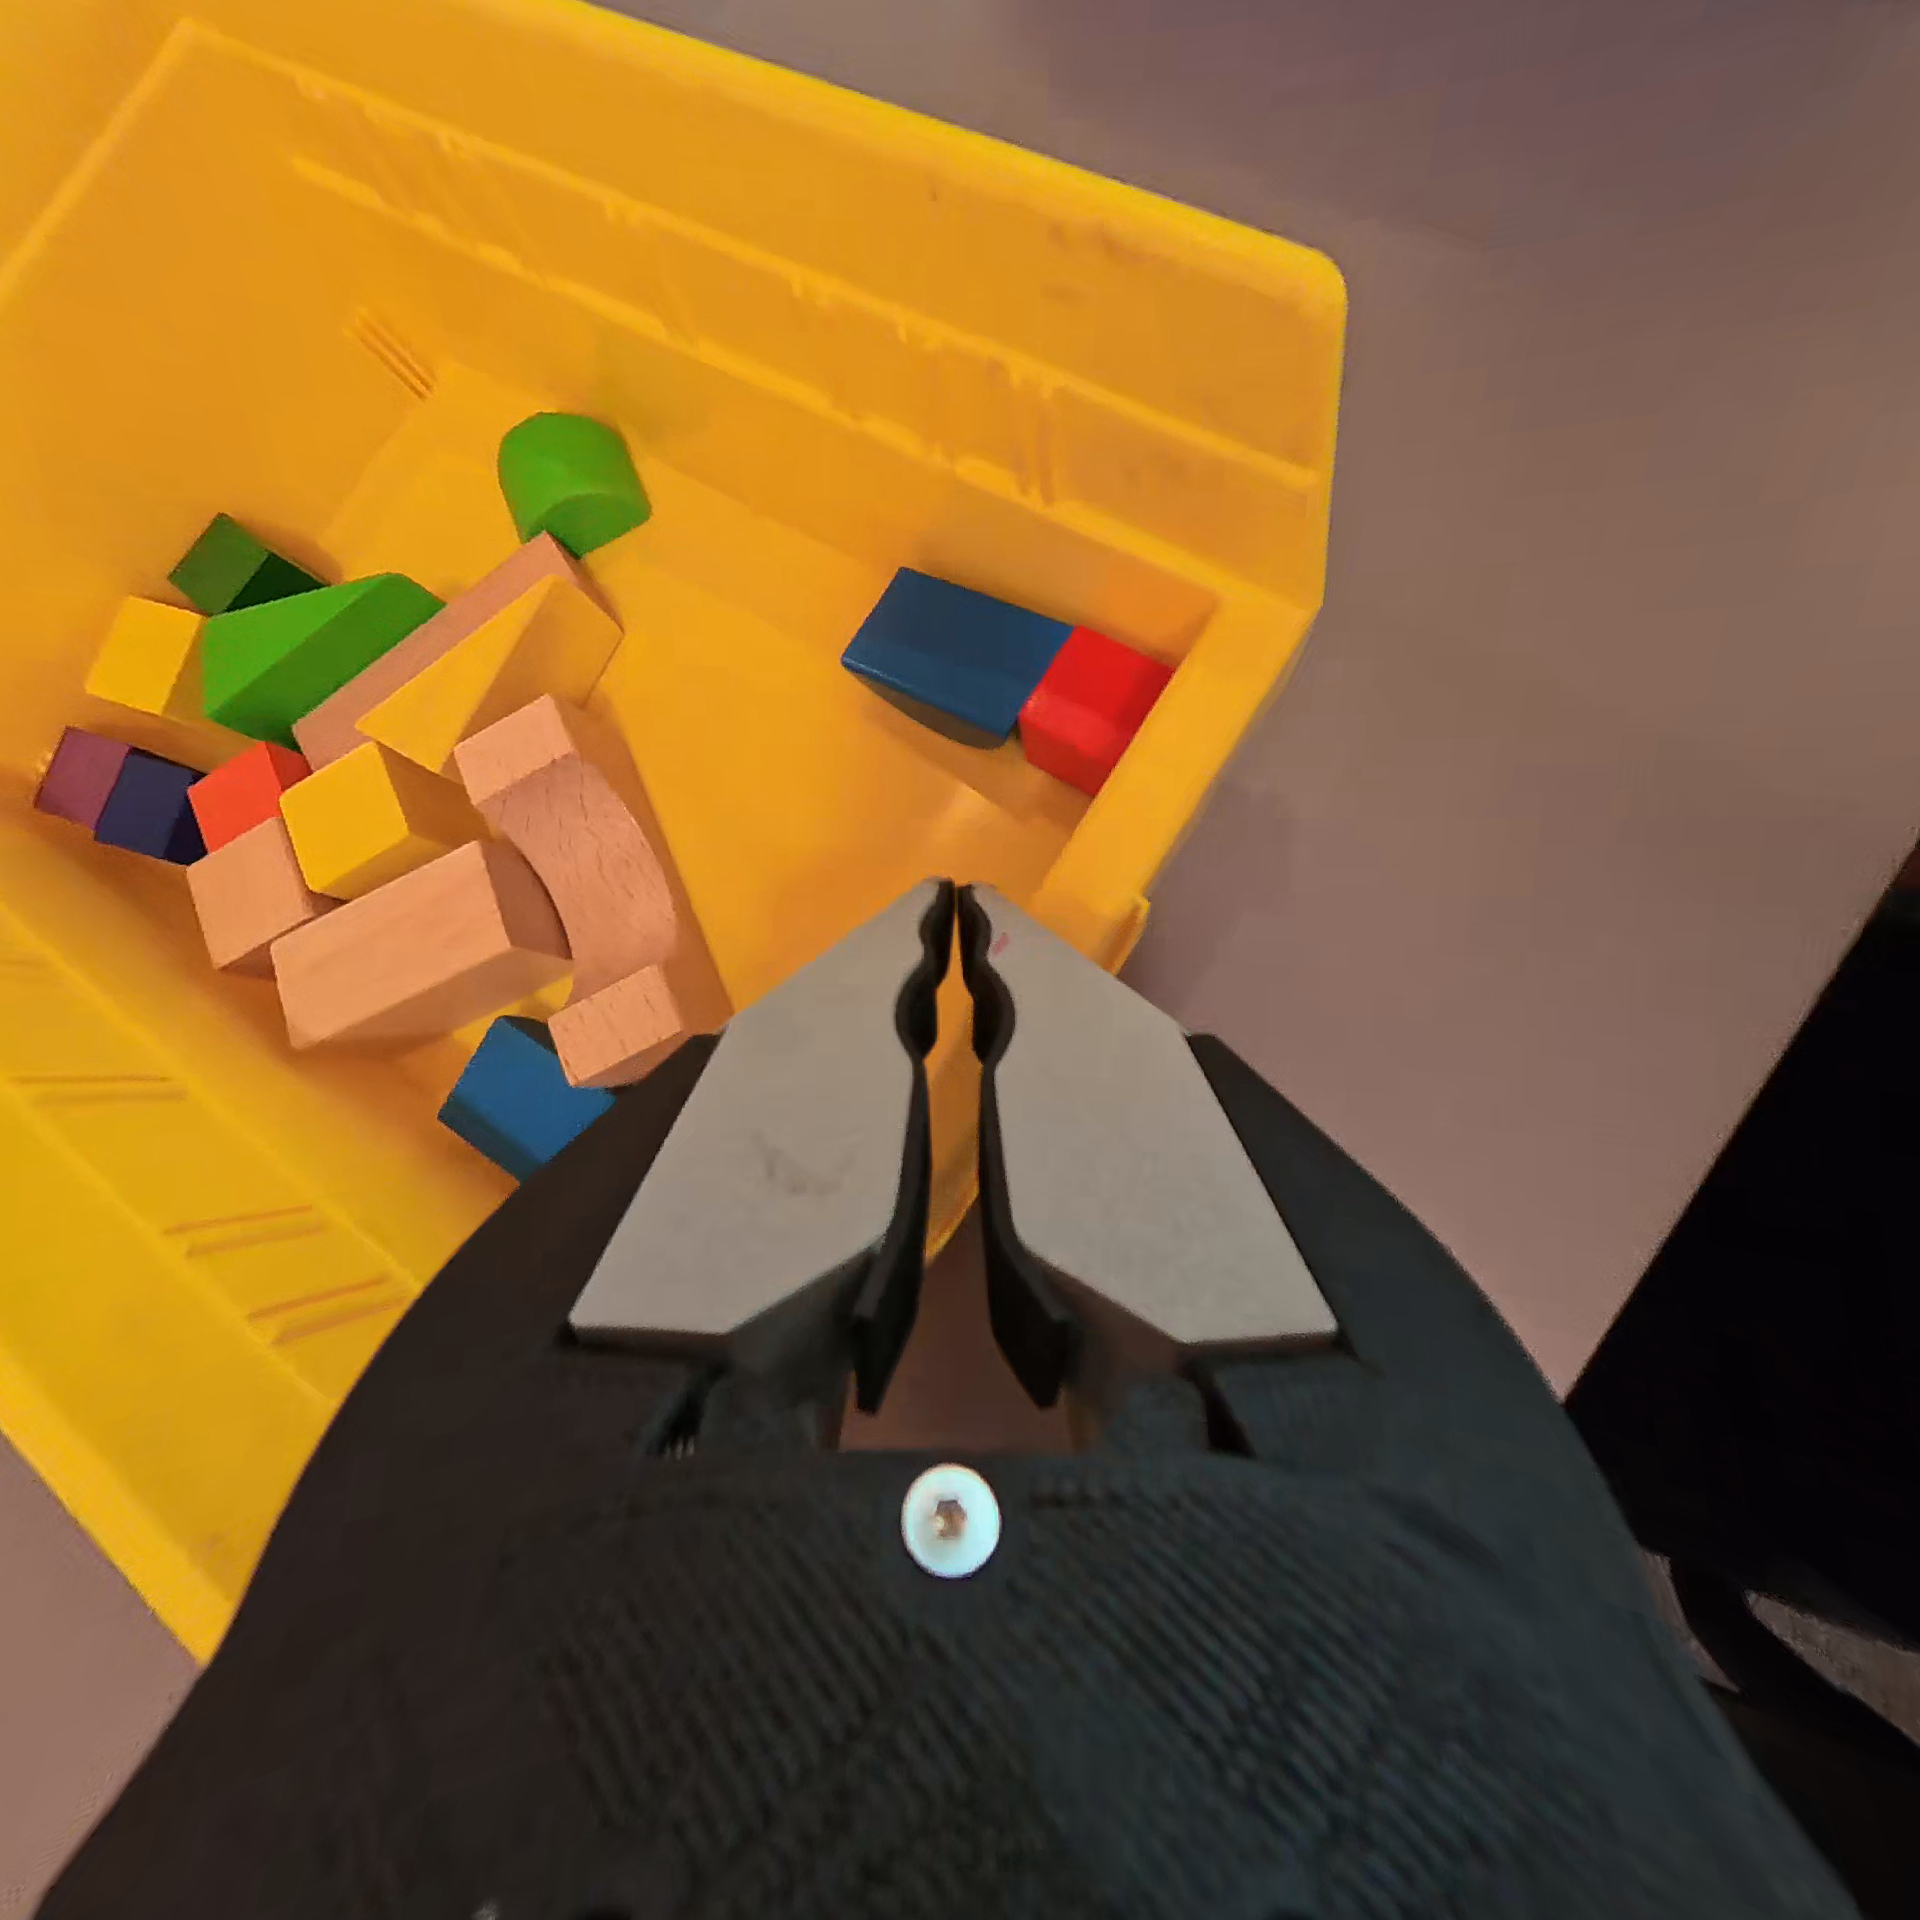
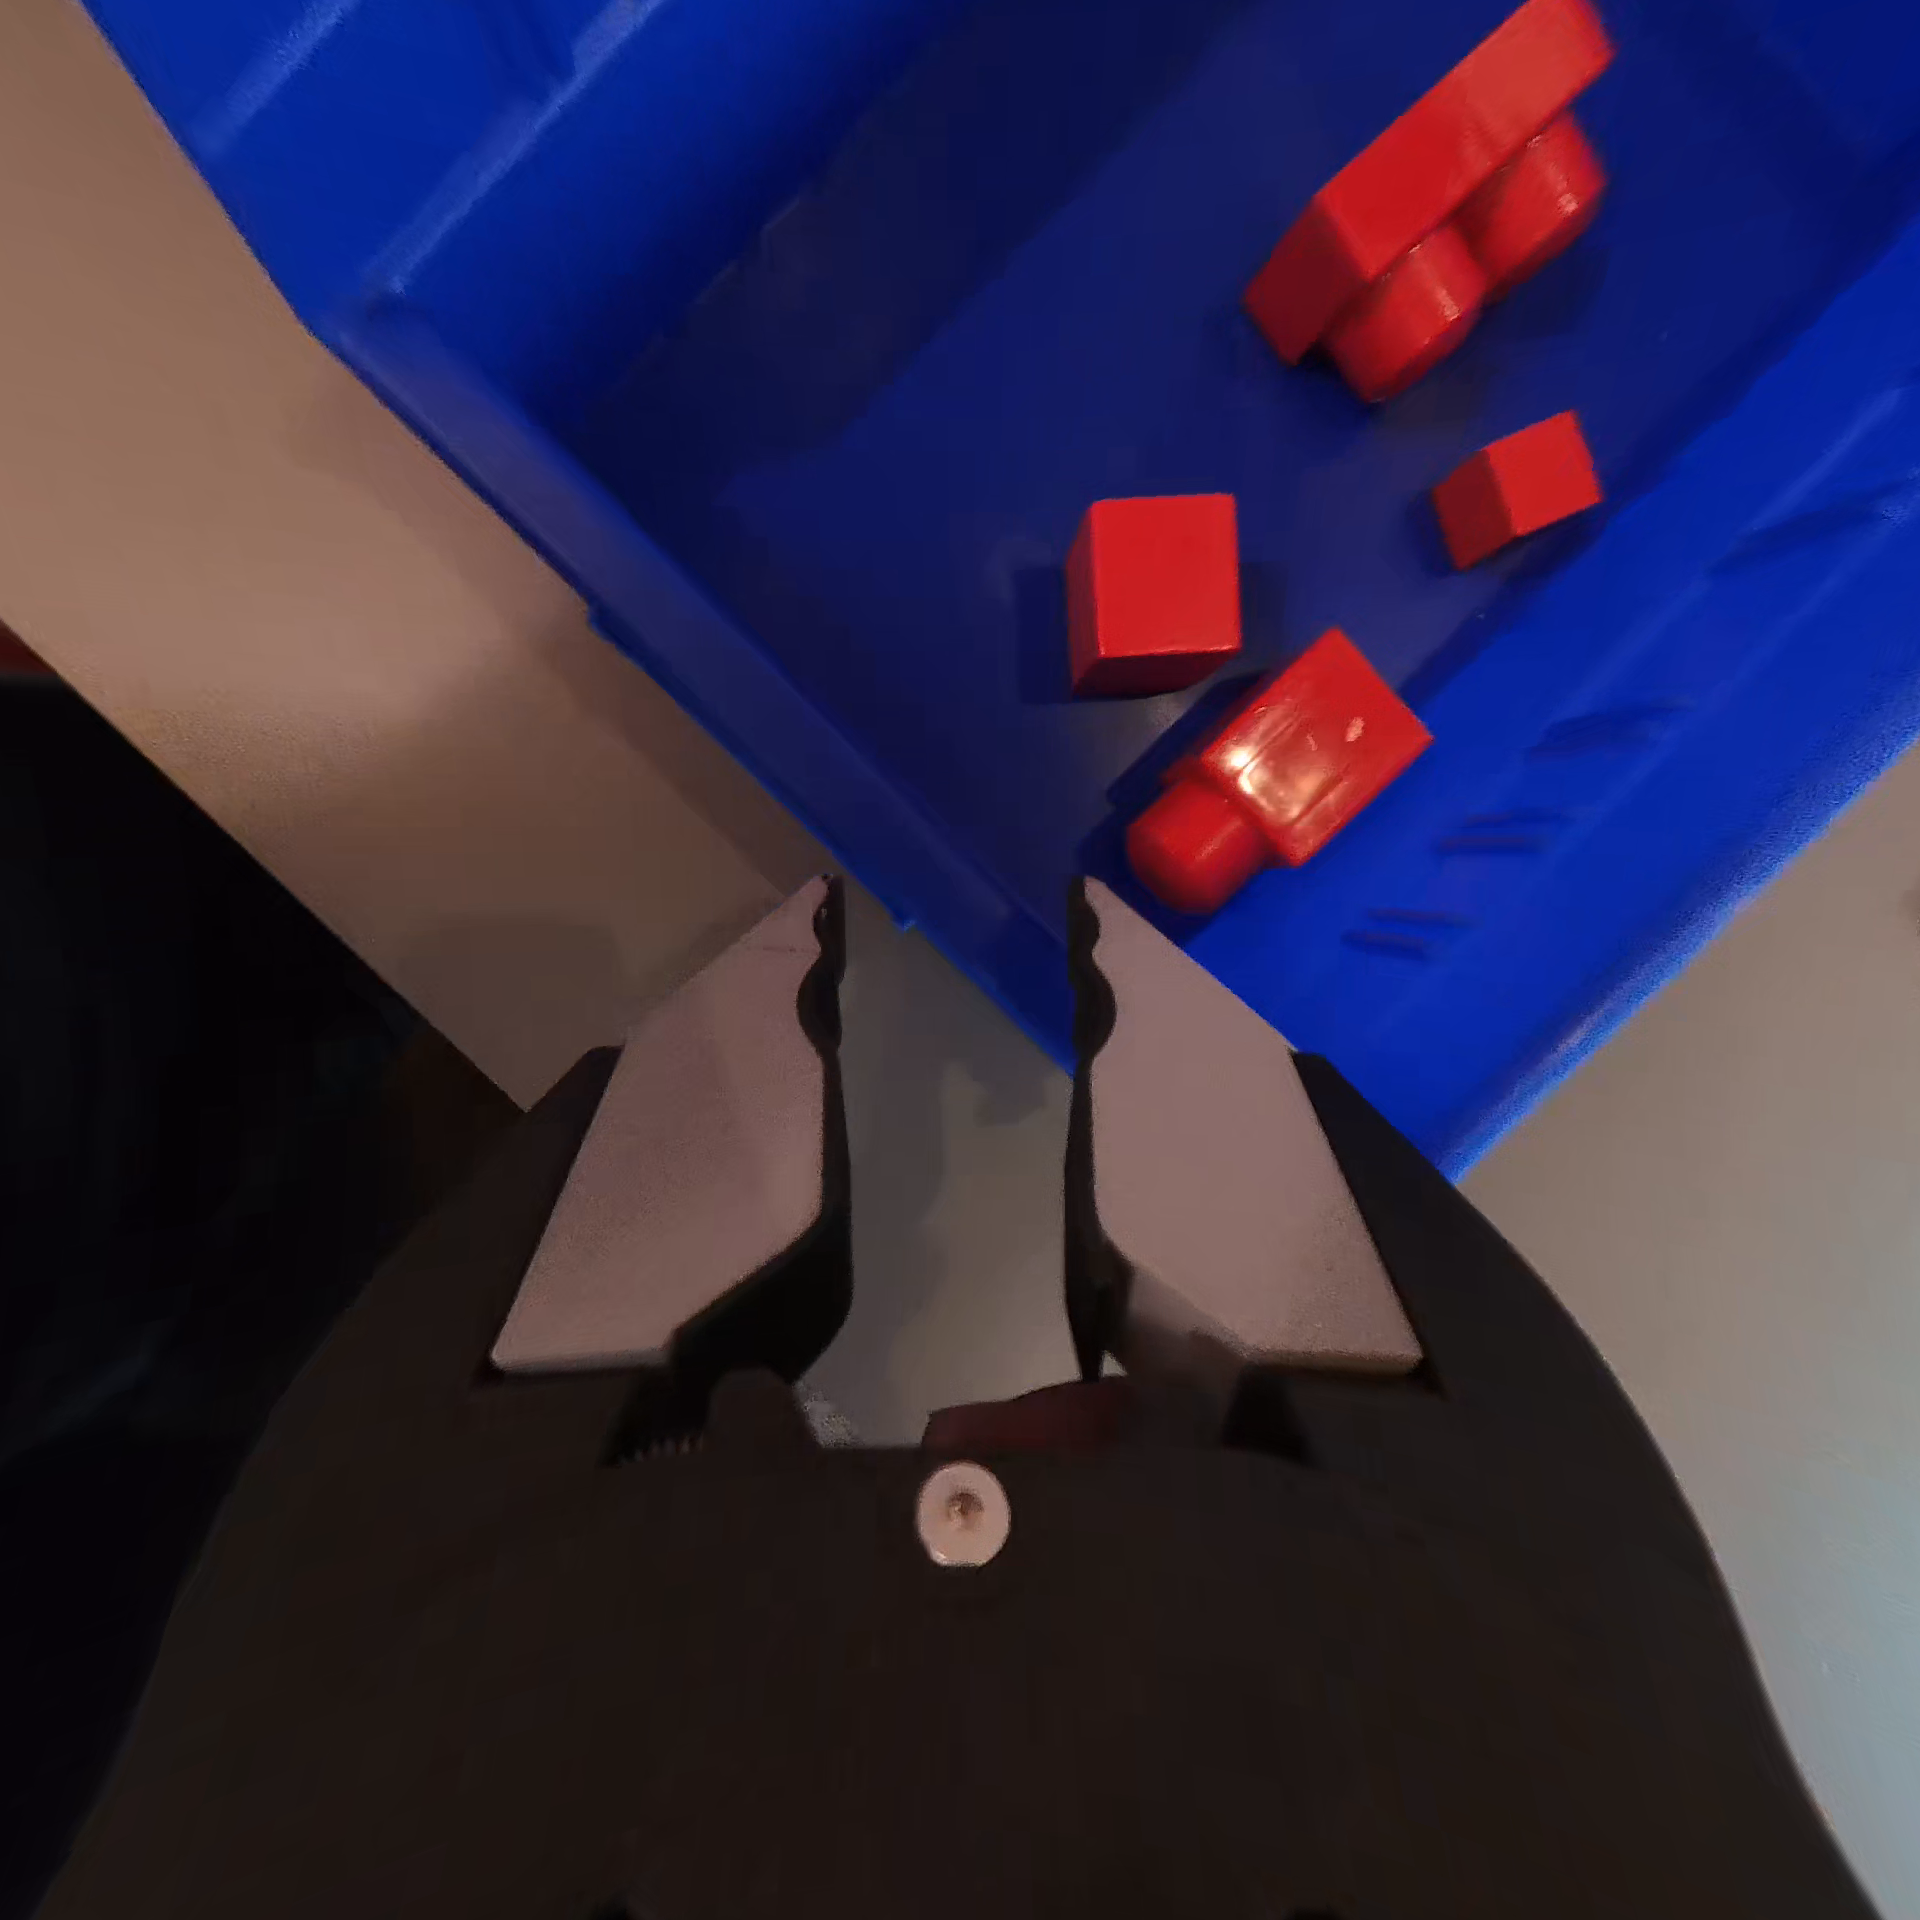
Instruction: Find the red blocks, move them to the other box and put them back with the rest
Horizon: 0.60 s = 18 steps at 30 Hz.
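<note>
Red block [image 1: 1091,707] in yellow box [image 1: 1195,436] corner; four red blocks [image 2: 1153,592] in blue box [image 2: 644,208].

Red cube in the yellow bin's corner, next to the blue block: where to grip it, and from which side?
Come from above. The red cube sits in the corner of the yellow bin, blue block against one side, wall close on the other. Probably safest: pads on the two faces running between block and wall, near and far. The left gripper is shut and must open first.

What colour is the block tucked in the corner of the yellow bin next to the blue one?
Red, clearest in the left wrist view.
</note>
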Each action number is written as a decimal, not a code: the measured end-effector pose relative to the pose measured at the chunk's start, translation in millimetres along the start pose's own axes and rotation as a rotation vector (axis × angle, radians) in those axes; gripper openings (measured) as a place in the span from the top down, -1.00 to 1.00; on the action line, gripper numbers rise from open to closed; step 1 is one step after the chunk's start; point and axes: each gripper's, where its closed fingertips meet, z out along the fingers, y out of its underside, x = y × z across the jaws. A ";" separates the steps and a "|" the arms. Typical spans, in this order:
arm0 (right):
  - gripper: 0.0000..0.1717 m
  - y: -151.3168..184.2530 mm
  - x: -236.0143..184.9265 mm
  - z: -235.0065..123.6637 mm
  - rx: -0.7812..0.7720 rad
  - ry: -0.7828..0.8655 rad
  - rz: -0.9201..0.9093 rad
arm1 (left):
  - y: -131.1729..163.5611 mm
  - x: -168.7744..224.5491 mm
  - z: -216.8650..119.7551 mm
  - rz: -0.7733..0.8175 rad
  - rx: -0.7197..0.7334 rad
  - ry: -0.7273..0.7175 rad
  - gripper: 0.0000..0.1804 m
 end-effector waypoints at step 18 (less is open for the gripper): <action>0.63 -42.2 -42.6 -5.2 0.195 -0.300 -0.190 | -49.0 2.1 -35.3 -0.139 0.203 0.258 0.91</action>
